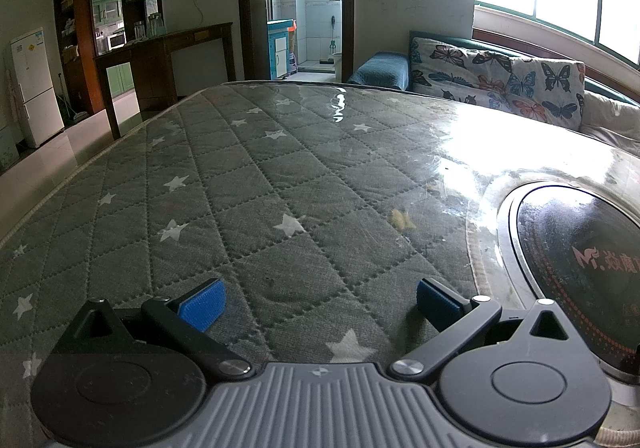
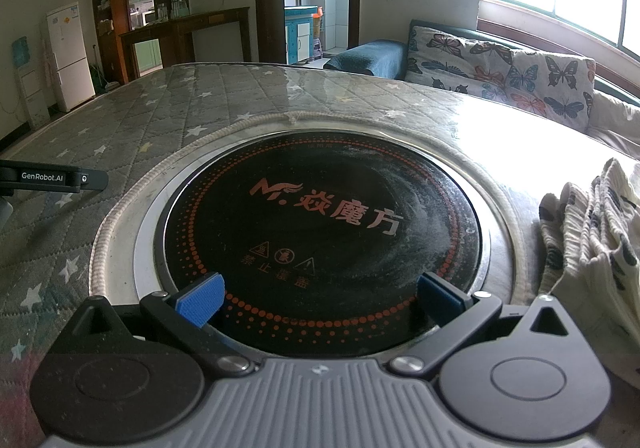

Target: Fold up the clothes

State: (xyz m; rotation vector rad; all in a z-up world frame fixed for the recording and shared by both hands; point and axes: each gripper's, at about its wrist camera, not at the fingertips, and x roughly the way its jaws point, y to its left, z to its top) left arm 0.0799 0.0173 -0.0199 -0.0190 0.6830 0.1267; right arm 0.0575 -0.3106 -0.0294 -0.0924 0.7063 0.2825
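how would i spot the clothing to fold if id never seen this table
Find the round black cooktop set into the quilted star-print table cover. Just to its right, at the table edge, lies a crumpled cream garment with dark specks, the only loose fabric on the table.

A grey star-quilted table cover is seen under clear plastic, a round black cooktop set into it, a patterned garment lying beside.
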